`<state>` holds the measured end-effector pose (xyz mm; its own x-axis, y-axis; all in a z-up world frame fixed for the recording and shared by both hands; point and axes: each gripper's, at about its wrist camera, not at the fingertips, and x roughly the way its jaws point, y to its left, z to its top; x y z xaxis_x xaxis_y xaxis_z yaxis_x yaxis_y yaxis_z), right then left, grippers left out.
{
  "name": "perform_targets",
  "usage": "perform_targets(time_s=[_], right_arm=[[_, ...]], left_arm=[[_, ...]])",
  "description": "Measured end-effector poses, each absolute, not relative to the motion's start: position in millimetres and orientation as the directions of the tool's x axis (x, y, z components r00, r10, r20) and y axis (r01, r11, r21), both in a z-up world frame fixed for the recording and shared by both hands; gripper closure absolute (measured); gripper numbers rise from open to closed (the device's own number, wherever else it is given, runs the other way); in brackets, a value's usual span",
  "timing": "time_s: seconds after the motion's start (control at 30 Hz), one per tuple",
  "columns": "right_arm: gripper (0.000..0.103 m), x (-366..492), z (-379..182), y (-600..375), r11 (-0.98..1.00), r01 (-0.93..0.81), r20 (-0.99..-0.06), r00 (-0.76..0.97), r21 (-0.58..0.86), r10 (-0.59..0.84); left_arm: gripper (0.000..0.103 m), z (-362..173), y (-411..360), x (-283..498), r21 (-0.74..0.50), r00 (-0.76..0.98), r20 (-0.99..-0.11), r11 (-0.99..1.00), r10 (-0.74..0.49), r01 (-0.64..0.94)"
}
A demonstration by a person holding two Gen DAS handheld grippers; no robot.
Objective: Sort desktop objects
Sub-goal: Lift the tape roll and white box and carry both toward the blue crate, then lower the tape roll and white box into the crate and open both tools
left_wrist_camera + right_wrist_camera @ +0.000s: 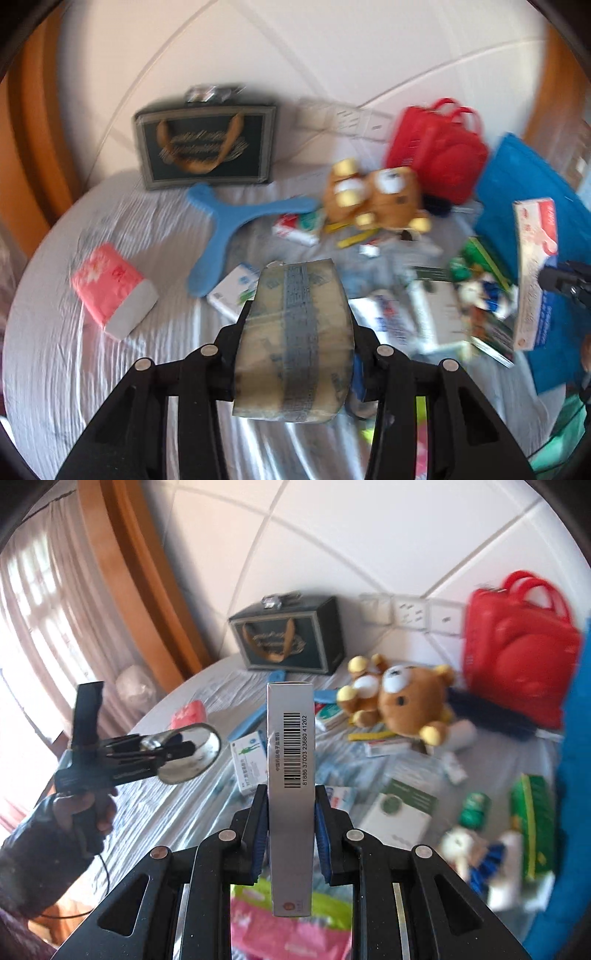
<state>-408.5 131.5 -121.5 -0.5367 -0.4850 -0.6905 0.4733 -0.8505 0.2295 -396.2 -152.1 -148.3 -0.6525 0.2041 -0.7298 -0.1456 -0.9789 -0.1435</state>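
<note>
My left gripper is shut on a roll of clear packing tape and holds it above the table. That gripper and the tape roll also show at the left of the right wrist view. My right gripper is shut on a tall silver box with a barcode, held upright above the table. The right gripper's holding hand shows at the right edge of the left wrist view, gripping a white and pink box.
A round table with a white cloth carries a dark gift bag, red bag, blue bag, teddy bear, blue Y-shaped tool, pink tissue pack, and several medicine boxes.
</note>
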Motion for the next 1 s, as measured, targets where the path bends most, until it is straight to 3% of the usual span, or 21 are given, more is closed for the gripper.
perform_targets(time_s=[0.3, 0.57, 0.73, 1.0], right_arm=[[0.081, -299.3, -37.4, 212.4, -0.940, 0.280, -0.549, -0.763, 0.195, -0.341], [0.081, -195.3, 42.4, 332.7, -0.987, 0.013, -0.362, -0.929, 0.161, -0.071], [0.081, -182.2, 57.1, 420.1, -0.981, -0.100, -0.366, -0.930, 0.167, 0.032], [0.081, -192.9, 51.3, 499.4, -0.977, -0.133, -0.404, -0.913, 0.167, 0.055]], left_arm=[[0.061, -50.2, -29.3, -351.2, -0.095, -0.663, -0.591, -0.856, 0.460, -0.509], [0.061, 26.3, 133.4, -308.8, -0.048, -0.563, -0.484, -0.662, 0.670, -0.748], [0.061, 53.9, 241.3, -293.3, -0.046, -0.509, -0.458, -0.591, 0.729, -0.806], [0.061, 53.5, 356.8, -285.6, 0.000, -0.541, -0.478, -0.616, 0.692, -0.788]])
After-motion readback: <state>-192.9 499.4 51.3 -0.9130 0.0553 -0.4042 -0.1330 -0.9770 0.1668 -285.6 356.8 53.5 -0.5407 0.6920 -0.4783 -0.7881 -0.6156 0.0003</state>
